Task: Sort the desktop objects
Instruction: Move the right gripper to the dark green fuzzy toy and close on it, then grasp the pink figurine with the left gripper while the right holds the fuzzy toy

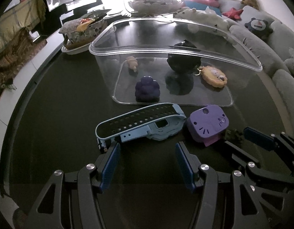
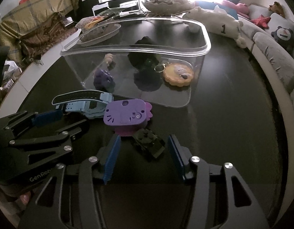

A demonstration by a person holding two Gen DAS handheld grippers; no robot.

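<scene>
A clear plastic bin [image 1: 242, 43] [image 2: 206, 38] on the dark table holds a purple grape toy [image 1: 147, 91], a black ball, a small pink figure and an orange lion keychain [image 1: 213, 76]. In front of it lie a light-blue watch [image 1: 139, 126] [image 2: 84, 105], a purple cat-face box [image 1: 208, 124] [image 2: 126, 114] and a small dark toy tank [image 2: 149, 143]. My left gripper [image 1: 147, 148] is open just short of the watch. My right gripper [image 2: 144, 143] is open with the tank between its fingers.
A patterned dish [image 1: 80, 32] with a cloth stands left of the bin. Plush toys [image 2: 213, 21] and a grey sofa [image 1: 261, 43] line the right side. A glass bowl [image 1: 152, 3] stands behind the bin.
</scene>
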